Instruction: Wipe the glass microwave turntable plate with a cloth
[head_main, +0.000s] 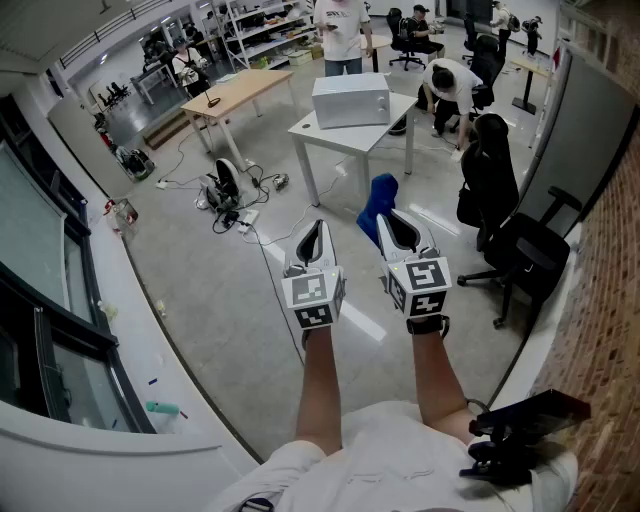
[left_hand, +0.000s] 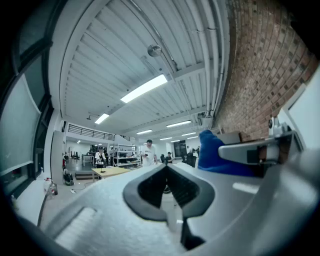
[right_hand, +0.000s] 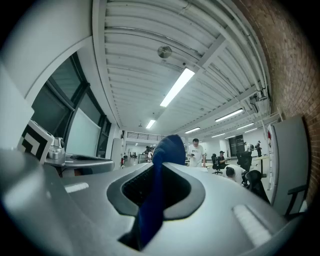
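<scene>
A blue cloth (head_main: 377, 203) hangs from the tips of my right gripper (head_main: 386, 222), which is shut on it. In the right gripper view the cloth (right_hand: 159, 185) runs up between the two jaws and bunches above their tips. My left gripper (head_main: 315, 228) is held beside it at the same height, shut with nothing between its jaws (left_hand: 166, 169). From the left gripper view the cloth (left_hand: 214, 154) shows at the right. A white microwave (head_main: 350, 99) stands on a white table (head_main: 383, 129) some way ahead. No glass turntable plate is in sight.
A wooden table (head_main: 238, 92) stands further back on the left, and cables and gear (head_main: 228, 195) lie on the floor. Black office chairs (head_main: 518, 250) and a crouching person (head_main: 452, 88) are at the right, a brick wall (head_main: 612, 330) beyond. A standing person (head_main: 342, 32) is behind the microwave.
</scene>
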